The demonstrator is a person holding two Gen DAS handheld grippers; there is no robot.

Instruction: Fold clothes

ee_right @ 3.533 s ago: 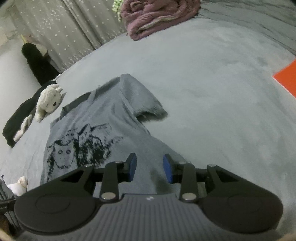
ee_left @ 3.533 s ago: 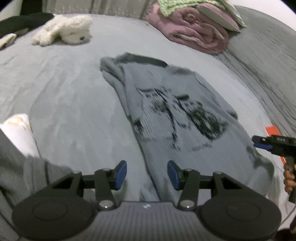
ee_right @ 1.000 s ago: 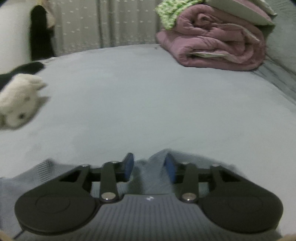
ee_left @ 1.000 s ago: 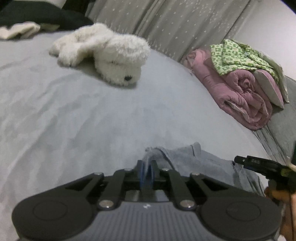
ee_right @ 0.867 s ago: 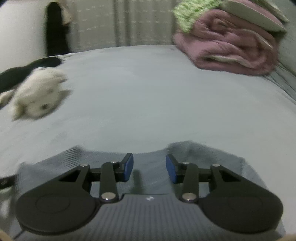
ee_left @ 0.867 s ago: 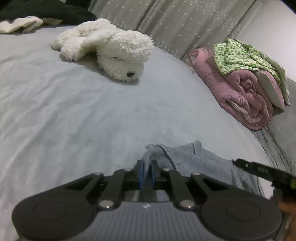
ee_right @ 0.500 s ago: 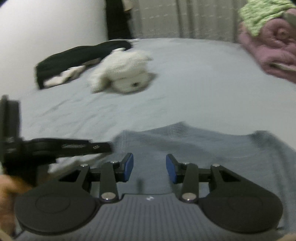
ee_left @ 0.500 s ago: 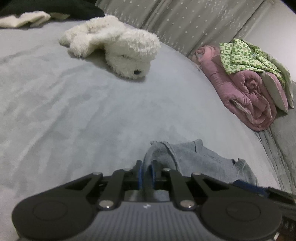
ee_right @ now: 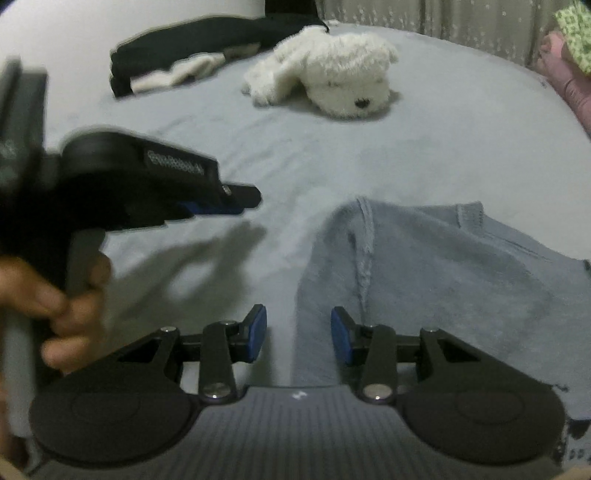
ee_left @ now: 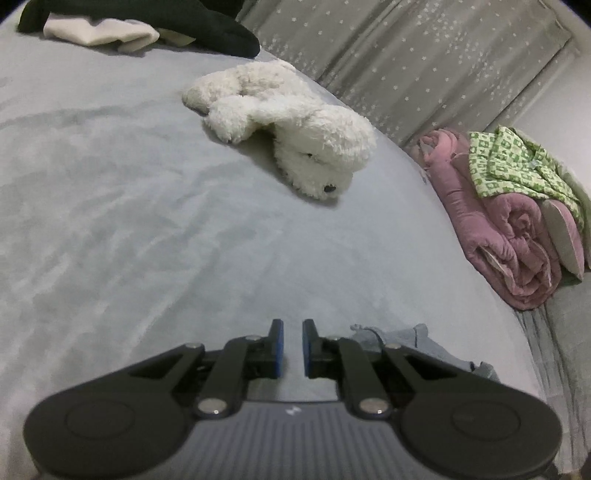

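Note:
The grey T-shirt (ee_right: 443,277) lies folded on the grey bed sheet (ee_right: 424,147), its seamed left edge running toward the right gripper. My right gripper (ee_right: 298,334) hangs open just above that edge, its pads touching no cloth. My left gripper (ee_left: 291,347) is almost shut, with a narrow slit between its pads and nothing in it. In the left wrist view only a bunched corner of the shirt (ee_left: 413,339) shows, just right of the fingers. In the right wrist view the left gripper (ee_right: 221,201) hovers over bare sheet left of the shirt, held by a hand (ee_right: 55,295).
A white plush dog (ee_left: 295,147) lies on the sheet beyond the shirt. Dark and white clothes (ee_left: 129,26) are piled at the far left. A rolled pink quilt with a green patterned cloth on top (ee_left: 517,221) sits at the right by the curtain (ee_left: 424,55).
The left gripper has let go of the shirt corner it was pinching and drawn off to the left. The right gripper's view has swung left, bringing the left gripper and hand into it.

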